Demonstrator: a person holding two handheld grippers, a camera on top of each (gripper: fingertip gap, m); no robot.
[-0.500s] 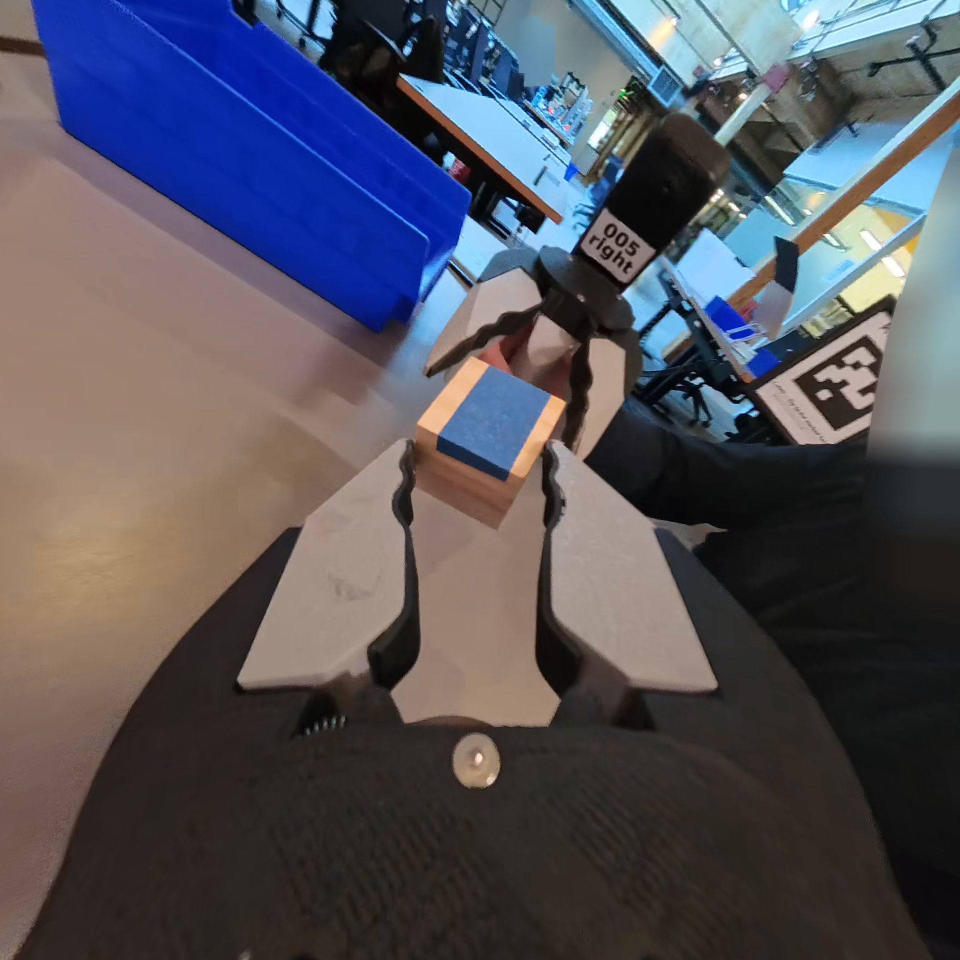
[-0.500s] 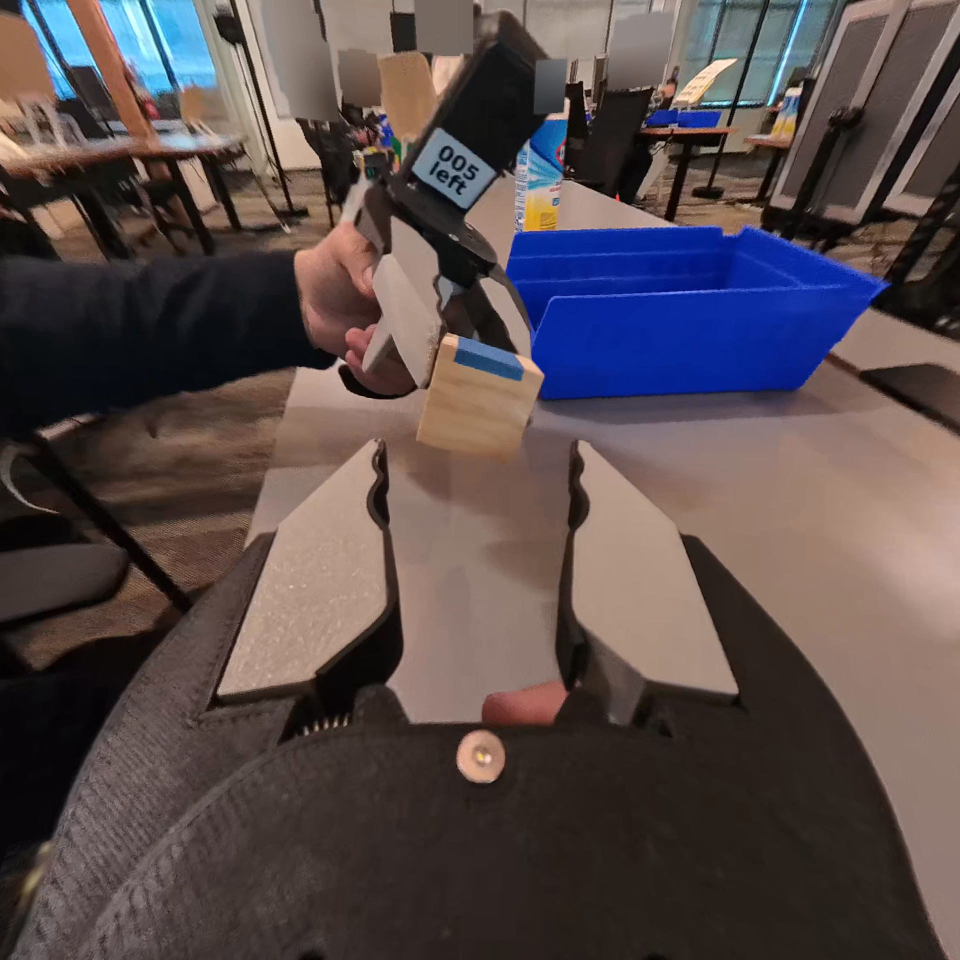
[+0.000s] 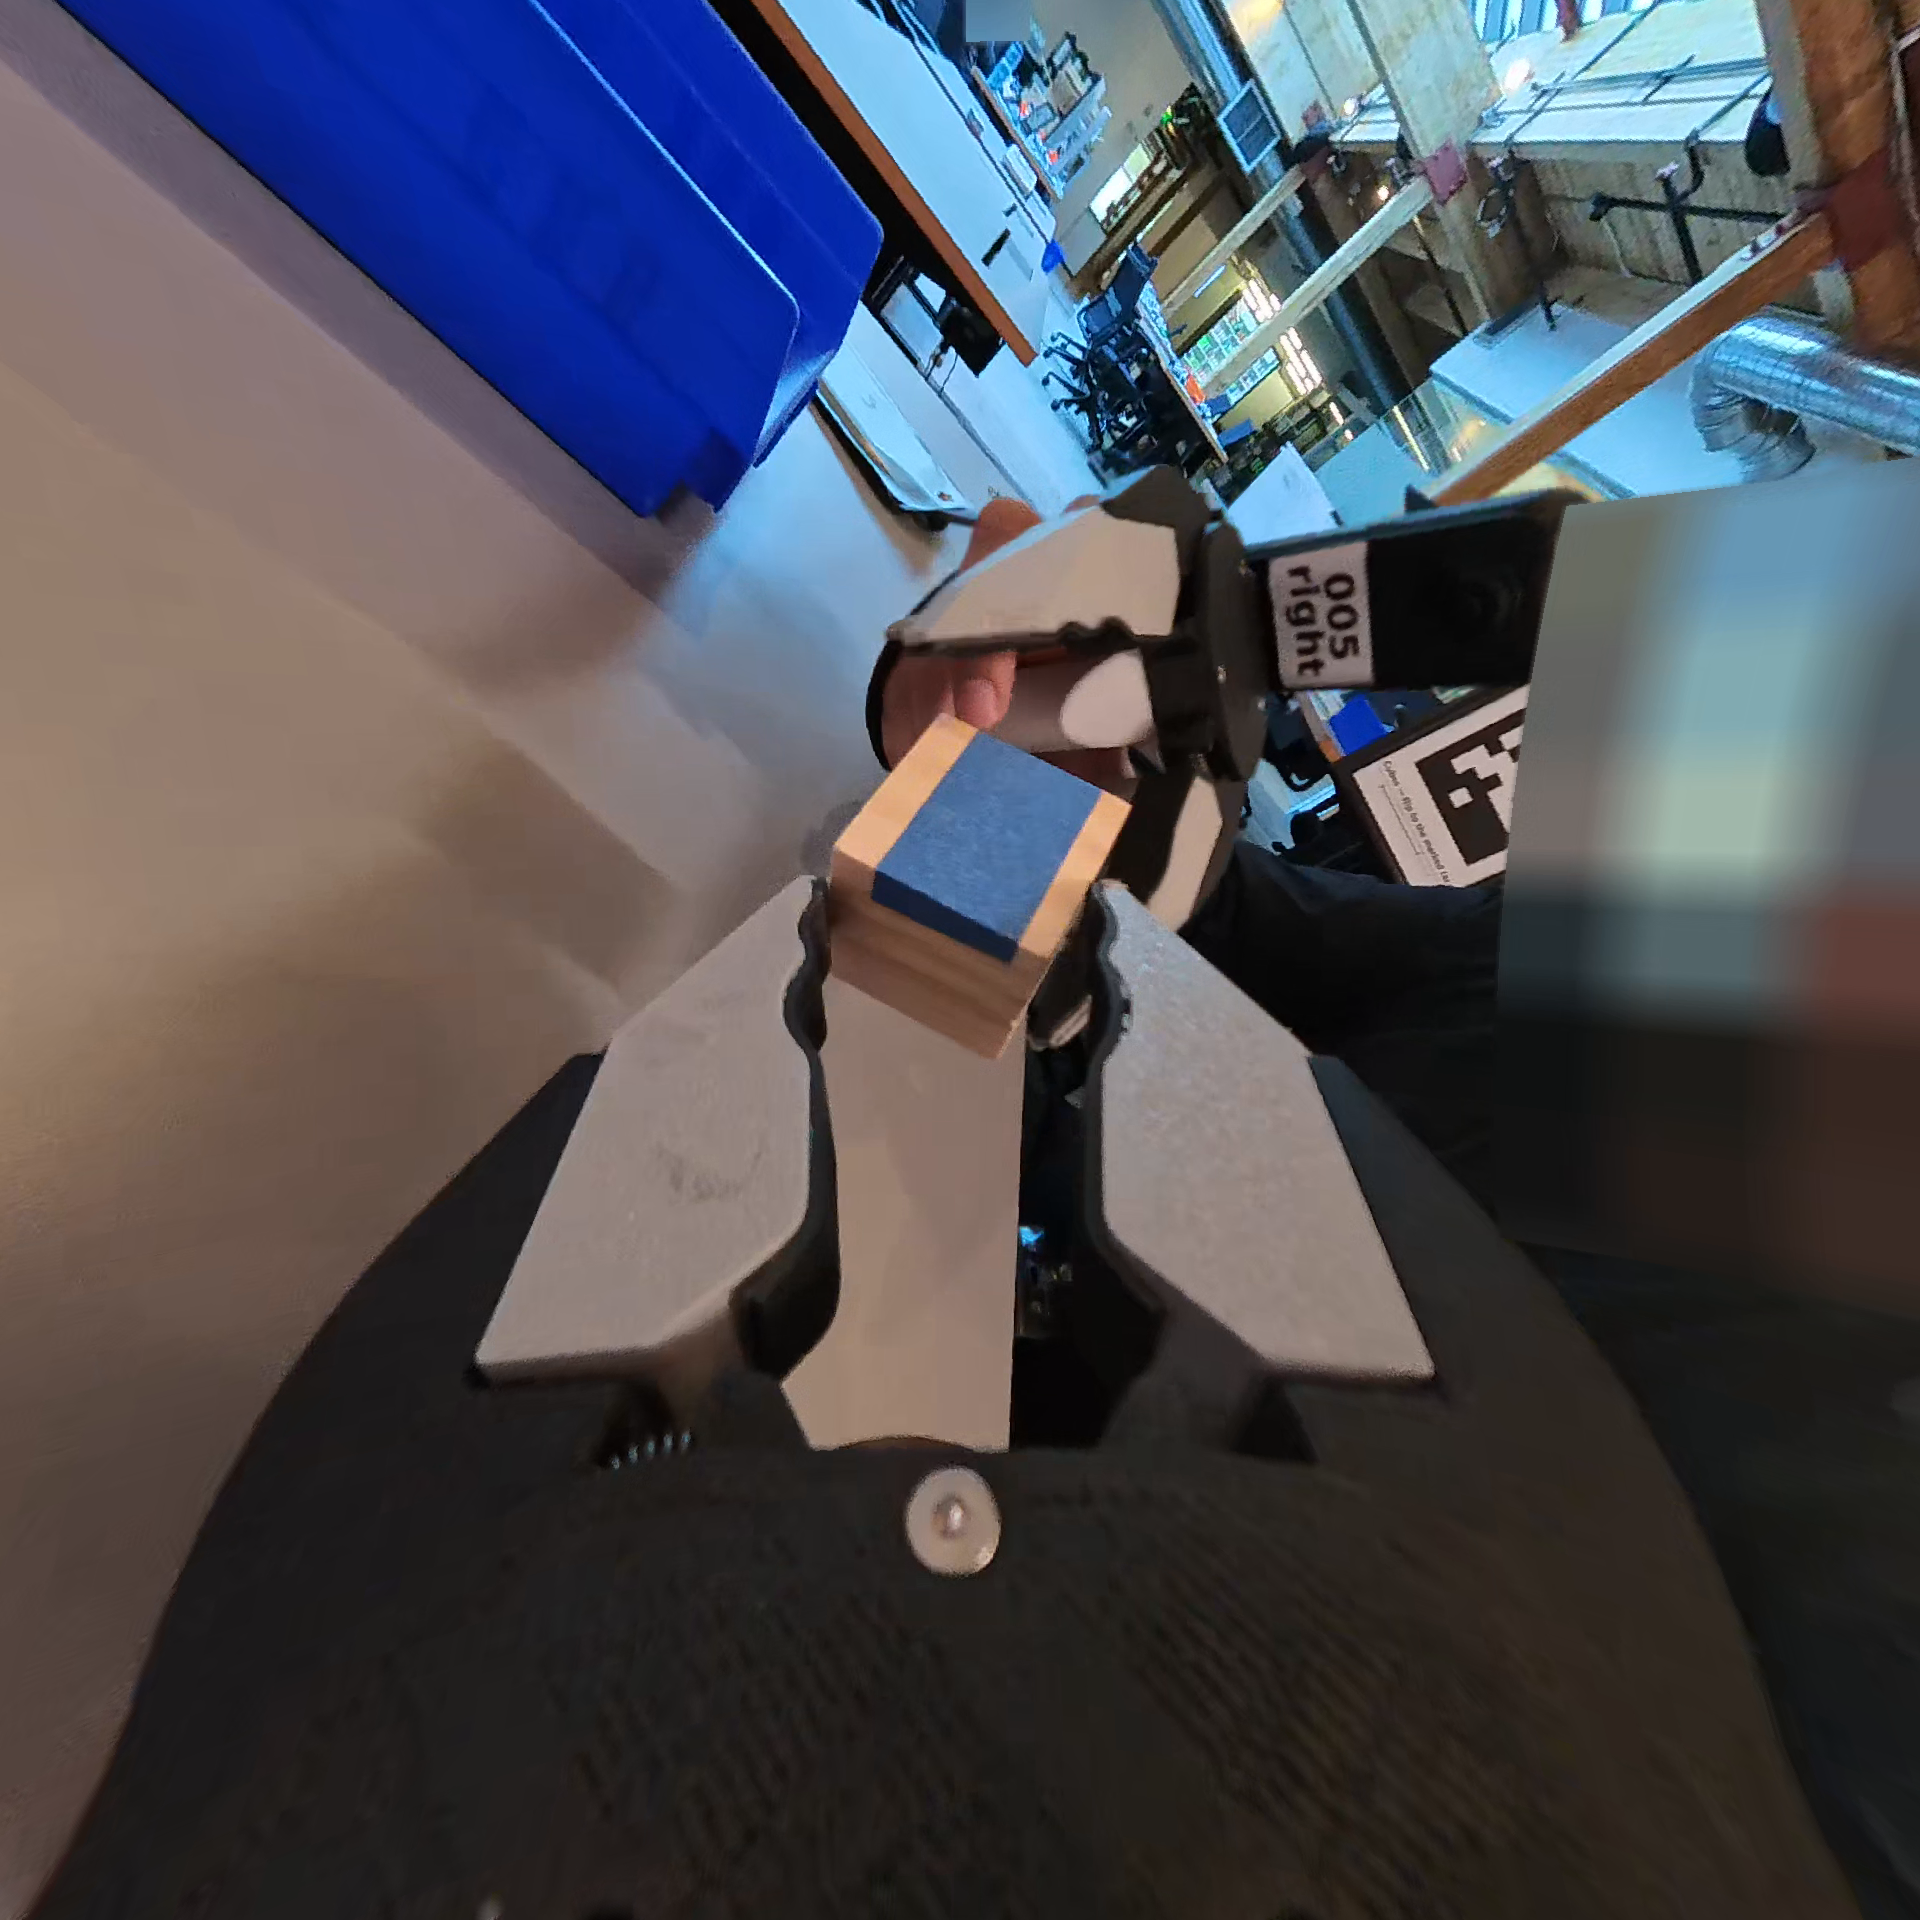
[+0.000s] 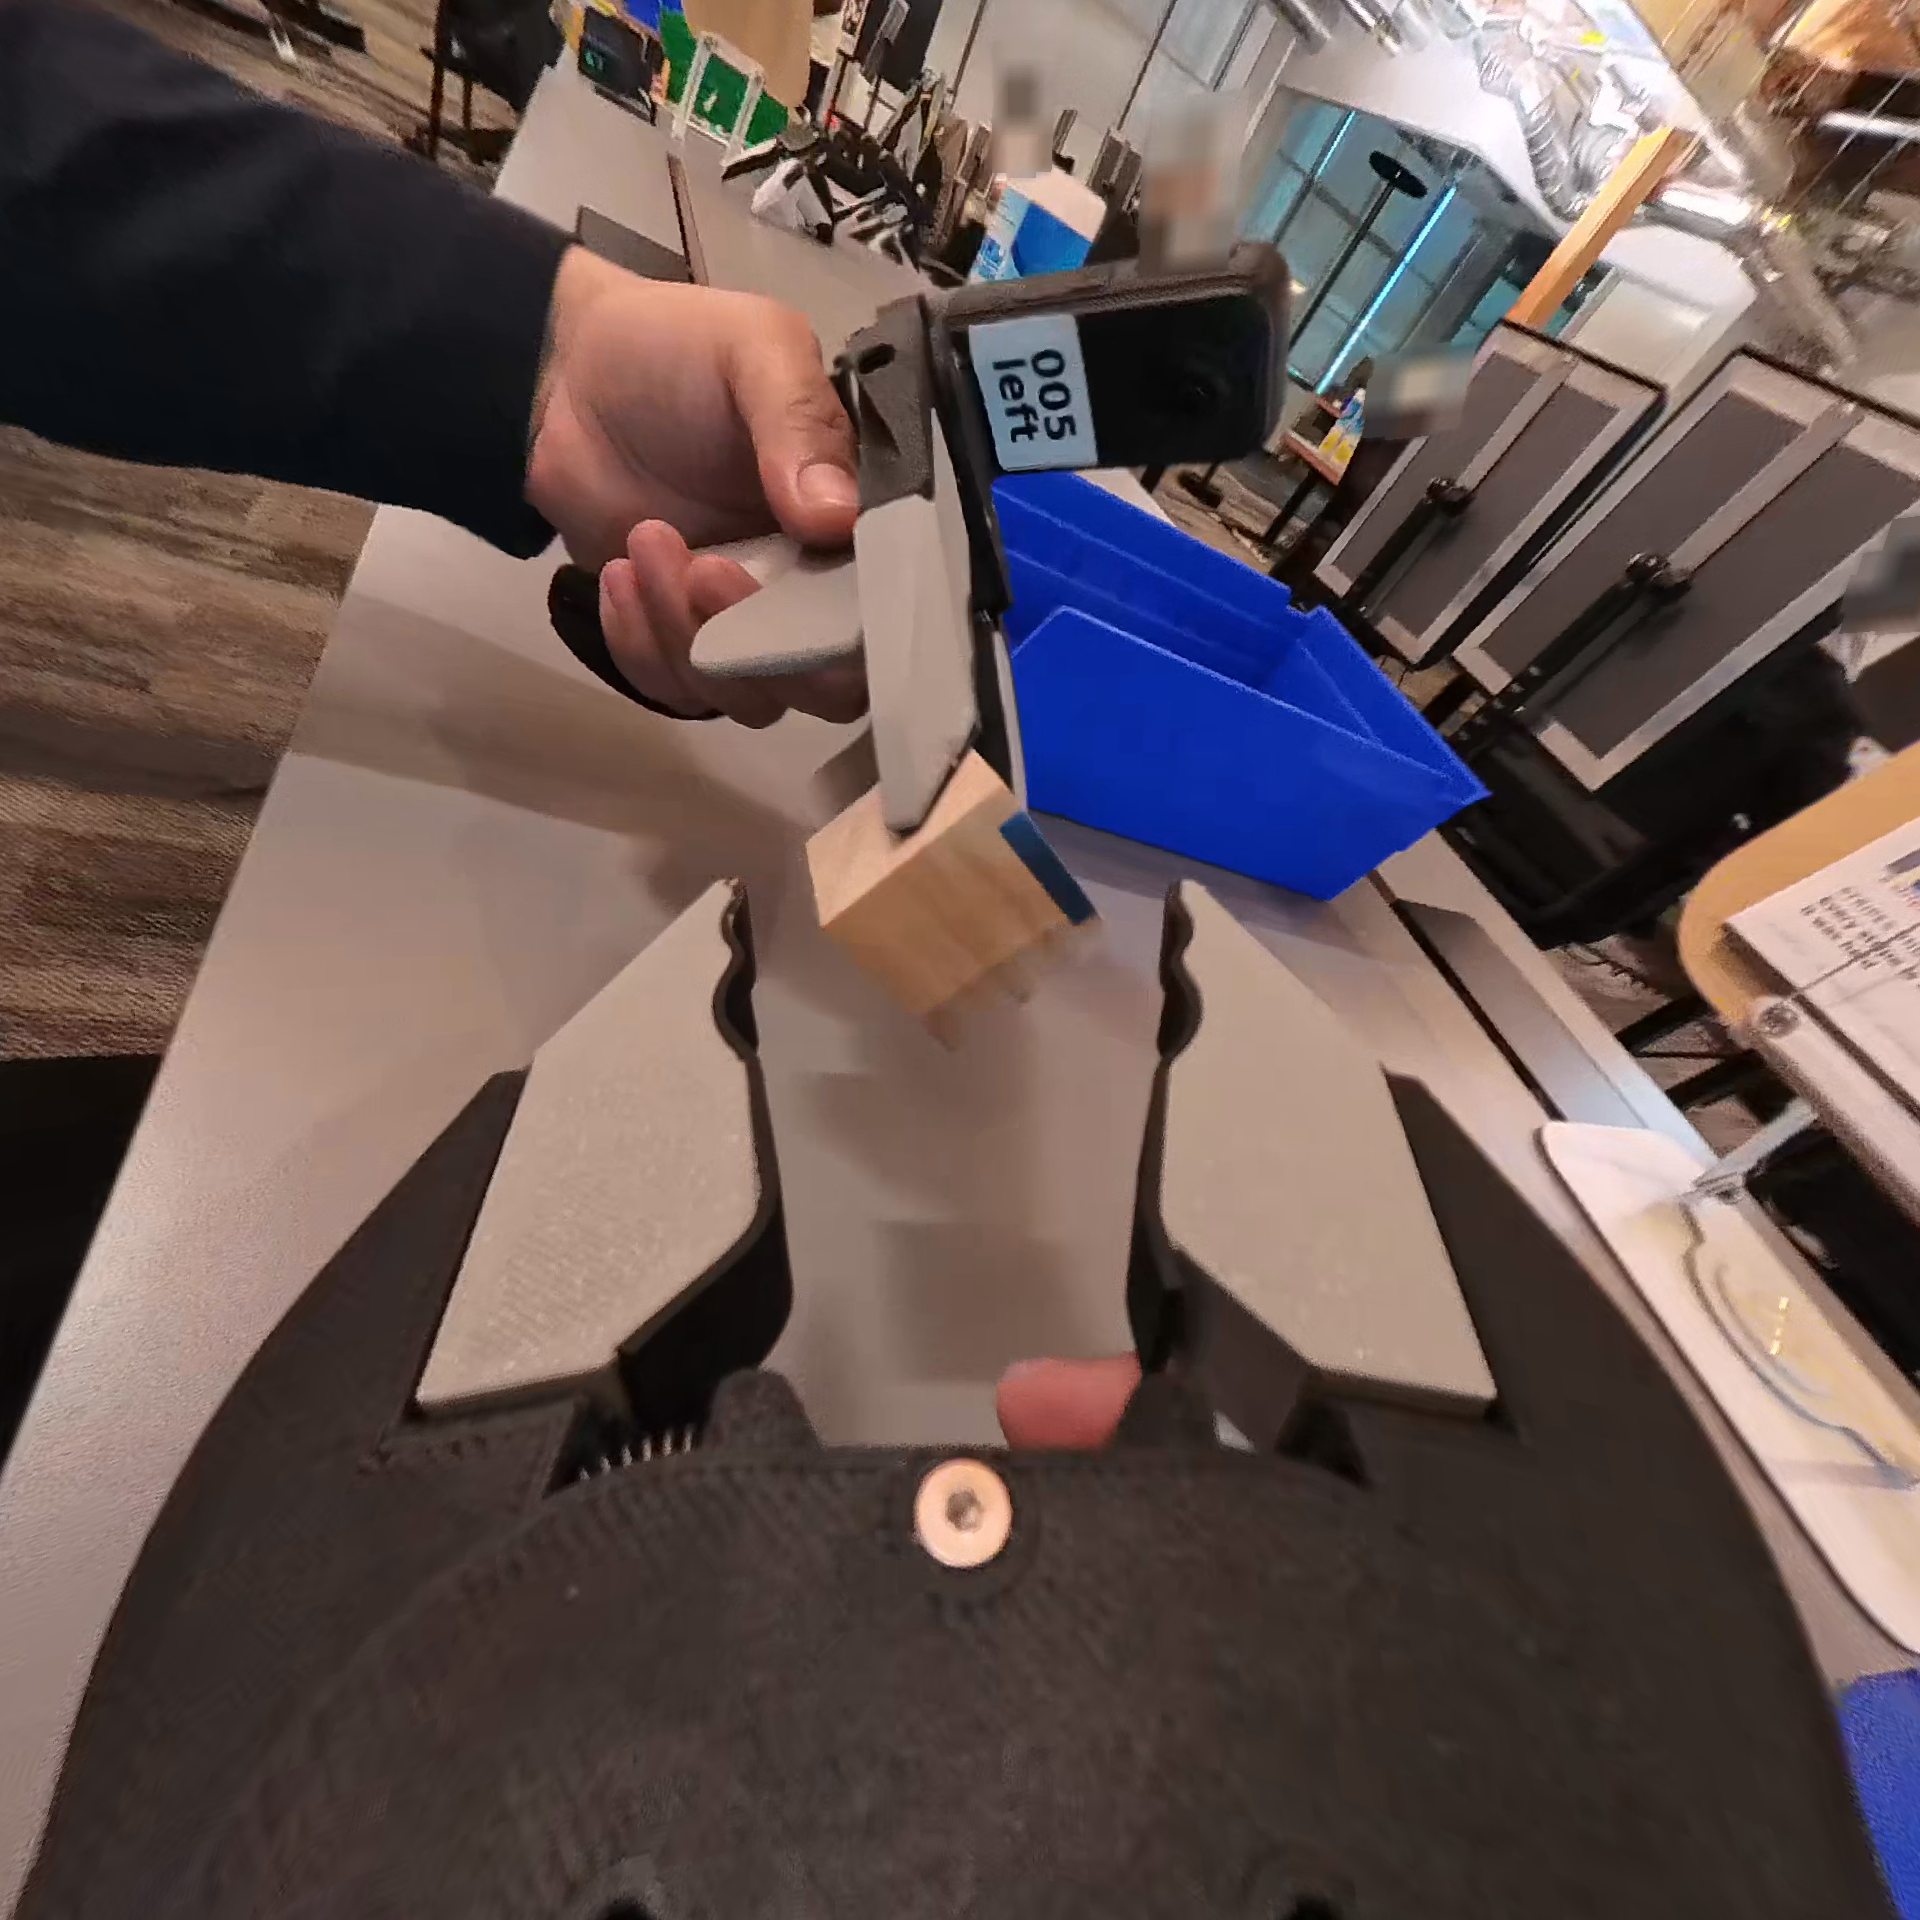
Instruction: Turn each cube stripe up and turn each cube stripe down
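A grey table [image 4: 436,935] runs bare ahead of both tools, with a blue bin [image 4: 1226,727] beyond the fingertips. The left gripper [image 3: 951,925] is clamped on the wooden cube [image 3: 966,883], held in the air, blue stripe tilted. The right gripper [image 4: 951,956] stands spread wide, just short of the cube, holding nothing. White labels sit on both tools

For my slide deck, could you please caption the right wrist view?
Left gripper holds a blue-striped wooden cube above open right jaws.

Cube [image 3: 971,883] between left gripper [image 3: 951,935] jaws, above table [image 3: 260,831]; bin [image 3: 499,208] behind.
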